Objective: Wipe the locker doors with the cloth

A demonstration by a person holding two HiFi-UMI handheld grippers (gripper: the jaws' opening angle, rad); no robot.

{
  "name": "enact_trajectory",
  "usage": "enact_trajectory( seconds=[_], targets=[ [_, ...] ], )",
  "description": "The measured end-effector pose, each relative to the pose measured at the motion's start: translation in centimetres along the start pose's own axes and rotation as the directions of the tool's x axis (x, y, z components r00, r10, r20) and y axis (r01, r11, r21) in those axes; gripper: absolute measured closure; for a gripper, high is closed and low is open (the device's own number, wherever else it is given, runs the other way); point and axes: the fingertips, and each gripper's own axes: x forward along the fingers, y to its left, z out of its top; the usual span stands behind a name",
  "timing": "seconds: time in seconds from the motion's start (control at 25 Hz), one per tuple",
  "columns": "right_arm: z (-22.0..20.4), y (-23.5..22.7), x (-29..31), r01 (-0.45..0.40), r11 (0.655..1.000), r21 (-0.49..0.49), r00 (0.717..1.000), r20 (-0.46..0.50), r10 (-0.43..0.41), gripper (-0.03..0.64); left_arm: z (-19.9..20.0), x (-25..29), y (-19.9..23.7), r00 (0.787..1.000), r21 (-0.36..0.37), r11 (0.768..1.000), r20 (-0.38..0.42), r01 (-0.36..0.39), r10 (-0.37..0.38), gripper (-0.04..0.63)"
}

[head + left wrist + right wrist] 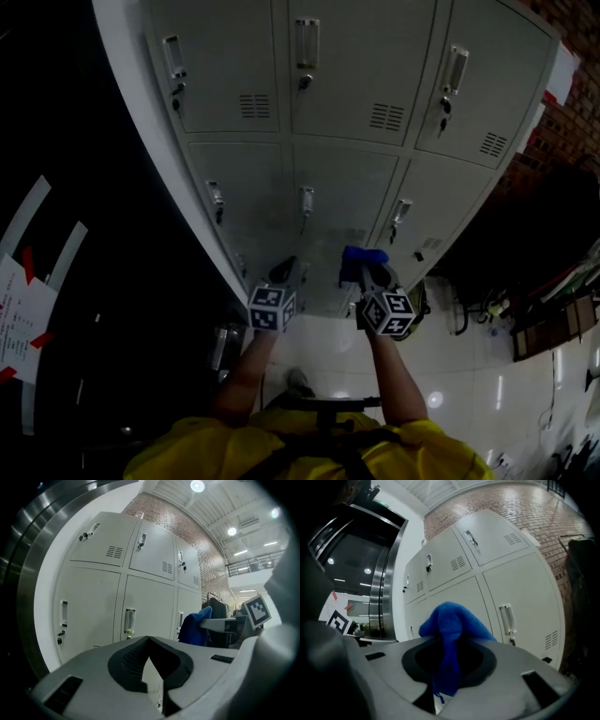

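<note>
Before the grey lockers (347, 94), both grippers are held up close to the lower doors. Nearer the lockers' right side, the right gripper (449, 644) is clamped on a blue cloth (451, 618), which bunches above the jaws and hangs down between them. Whether the cloth touches a door I cannot tell. Just beside it, toward the lockers' left edge, the left gripper (149, 641) has its jaws closed together at the tips with nothing between them. Past the lockers' right end stands a brick wall (572, 122), and at their left edge a metal frame (382, 597) borders a dark space
</note>
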Motion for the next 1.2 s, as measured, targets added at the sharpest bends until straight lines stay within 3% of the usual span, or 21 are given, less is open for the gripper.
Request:
enact_trajectory(
  seconds=[0.32, 0.44, 0.56, 0.64, 0.8, 0.92, 1.2],
  targets=[
    [0.9, -3.7, -18.0, 0.043, 0.999, -0.014, 0.998, 0.035, -0.043, 0.545, -2.0, -8.4, -13.9, 1.0, 0.065, 0.998, 0.028, 0.002, -0.004, 0.595],
    [0.0, -3.7, -24.9, 0.035, 0.999, 0.0, 0.999, 0.033, -0.035, 0.545, -3.0, -13.1, -18.9, 0.998, -0.067, 0.998, 0.066, 0.022, -0.017, 0.595],
    [-1.8, -2.4, -30.4, 0.004, 1.0, 0.03, 1.0, -0.001, -0.004, 0.545, -4.4, -17.9, -23.1, 0.993, -0.229, 0.971, 0.115, 0.066, -0.04, 0.595],
    [-2.5, -1.6, -33.1, -0.01, 0.999, 0.039, 1.0, -0.013, 0.011, 0.545, -5.3, -20.1, -25.2, 0.992, -0.27, 0.96, 0.119, 0.079, -0.048, 0.595],
    [-2.2, -0.3, -37.0, -0.006, 0.999, 0.032, 1.0, 0.012, 0.006, 0.546, -5.7, -23.5, -27.6, 0.996, -0.122, 0.992, 0.085, 0.012, -0.002, 0.595],
    [-1.1, 1.3, -39.2, -0.005, 1.0, 0.022, 0.999, 0.037, 0.004, 0.546, -5.2, -25.8, -28.2, 0.995, -0.044, 0.999, 0.093, -0.018, 0.022, 0.595],
    [0.8, 6.9, -42.4, -0.036, 0.999, -0.024, 0.997, 0.062, 0.037, 0.547, -4.5, -32.4, -27.5, 0.991, -0.011, 0.999, 0.128, -0.033, 0.034, 0.595]
  ],
)
